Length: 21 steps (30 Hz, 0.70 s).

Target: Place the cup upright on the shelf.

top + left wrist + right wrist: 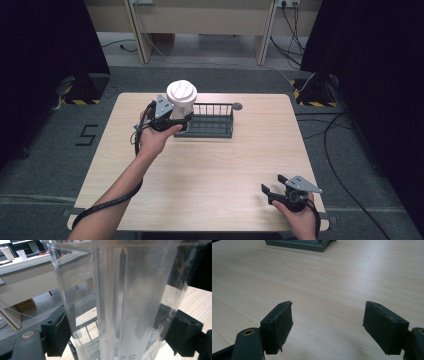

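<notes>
Now left gripper (175,120) clamped on upright clear cup (181,102), long axis vertical, just over rack's (212,129) left end, rack toward 3 o'clock. Right gripper (272,192) released, idle, well apart at 5 o'clock.

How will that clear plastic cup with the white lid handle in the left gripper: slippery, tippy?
The clear plastic cup with the white lid looks smooth-walled, so probably slippery between the left gripper pads. Tall and narrow, so likely tippy when set down. It appears empty, thus probably light.
</notes>
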### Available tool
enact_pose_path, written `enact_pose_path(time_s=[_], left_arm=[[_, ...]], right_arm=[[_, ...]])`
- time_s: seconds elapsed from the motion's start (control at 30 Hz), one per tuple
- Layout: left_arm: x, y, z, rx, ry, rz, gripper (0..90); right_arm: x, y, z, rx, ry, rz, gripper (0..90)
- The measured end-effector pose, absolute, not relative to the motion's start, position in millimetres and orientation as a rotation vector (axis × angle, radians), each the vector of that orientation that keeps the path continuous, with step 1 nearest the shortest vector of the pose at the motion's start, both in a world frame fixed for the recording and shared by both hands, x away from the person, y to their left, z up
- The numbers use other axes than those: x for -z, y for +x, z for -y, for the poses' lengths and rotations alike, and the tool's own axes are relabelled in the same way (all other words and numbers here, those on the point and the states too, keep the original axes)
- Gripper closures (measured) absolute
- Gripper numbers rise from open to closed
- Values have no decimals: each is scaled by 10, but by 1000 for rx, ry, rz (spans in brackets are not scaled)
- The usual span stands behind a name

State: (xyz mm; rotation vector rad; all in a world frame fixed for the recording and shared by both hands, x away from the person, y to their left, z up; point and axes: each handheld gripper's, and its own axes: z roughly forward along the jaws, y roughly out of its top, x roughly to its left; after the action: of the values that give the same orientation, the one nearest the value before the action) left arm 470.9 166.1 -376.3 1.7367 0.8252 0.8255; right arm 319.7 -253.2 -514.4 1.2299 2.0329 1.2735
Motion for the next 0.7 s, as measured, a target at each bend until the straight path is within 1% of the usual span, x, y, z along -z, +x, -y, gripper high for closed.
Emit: enact_pose_path(time_s=[0.7], left_arm=[[3662, 4884, -1595, -838, 1735, -829, 175]], right_arm=[[5145, 3199, 2535, -1275, 1232, -2034, 239]])
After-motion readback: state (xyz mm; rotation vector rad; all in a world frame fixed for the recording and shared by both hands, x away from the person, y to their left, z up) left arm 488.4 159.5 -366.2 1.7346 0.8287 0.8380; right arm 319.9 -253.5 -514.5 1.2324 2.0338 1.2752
